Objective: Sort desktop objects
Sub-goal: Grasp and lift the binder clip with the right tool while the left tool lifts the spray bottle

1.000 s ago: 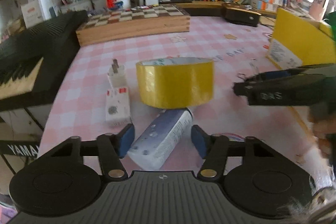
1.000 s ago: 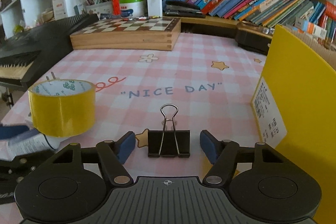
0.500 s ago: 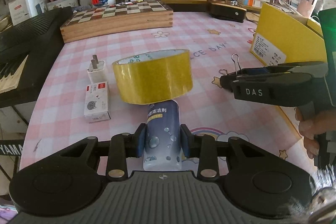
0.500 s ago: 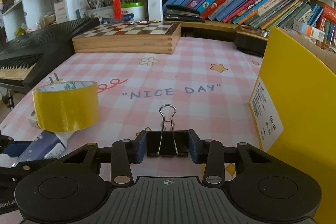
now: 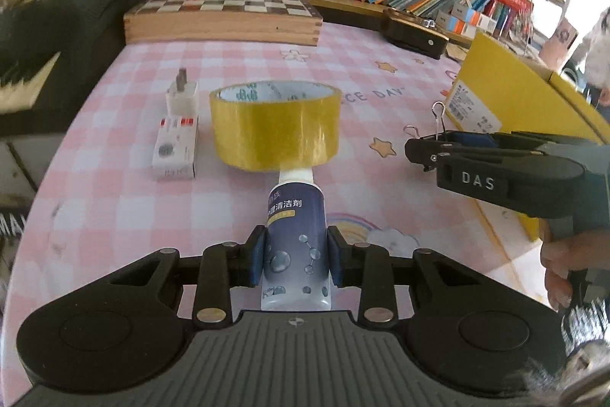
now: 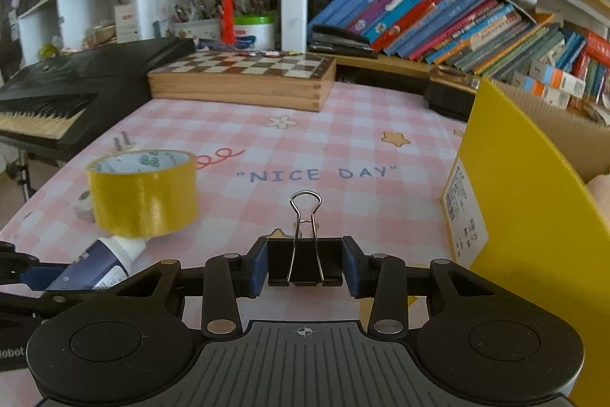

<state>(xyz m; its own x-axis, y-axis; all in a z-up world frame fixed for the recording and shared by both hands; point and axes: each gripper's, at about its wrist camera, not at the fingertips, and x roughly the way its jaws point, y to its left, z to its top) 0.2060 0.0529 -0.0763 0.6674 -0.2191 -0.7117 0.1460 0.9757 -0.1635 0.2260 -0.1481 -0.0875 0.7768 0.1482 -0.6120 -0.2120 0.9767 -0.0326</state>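
A pink checked counter [image 6: 343, 147] carries everything here. At its far edge lies a wooden chessboard box [image 6: 244, 79], with a black keyboard [image 6: 57, 94] to the left of it. A yellow box [image 6: 533, 216] stands at the right edge of the counter. A roll of yellow tape [image 5: 274, 124] sits upright near the middle, and just to its left lie a small white carton [image 5: 175, 147] and a white plug [image 5: 182, 96], almost end to end. The left gripper [image 5: 293, 264] is clamped on a dark blue bottle [image 5: 295, 239], its blue pads pressed against both sides; the bottle's white cap points at the foot of the tape and seems to touch it. The right gripper [image 6: 305, 264] is closed on a black binder clip [image 6: 305, 258], which it holds by its sides above the counter, just left of the yellow box, with the wire handles pointing forward and up.
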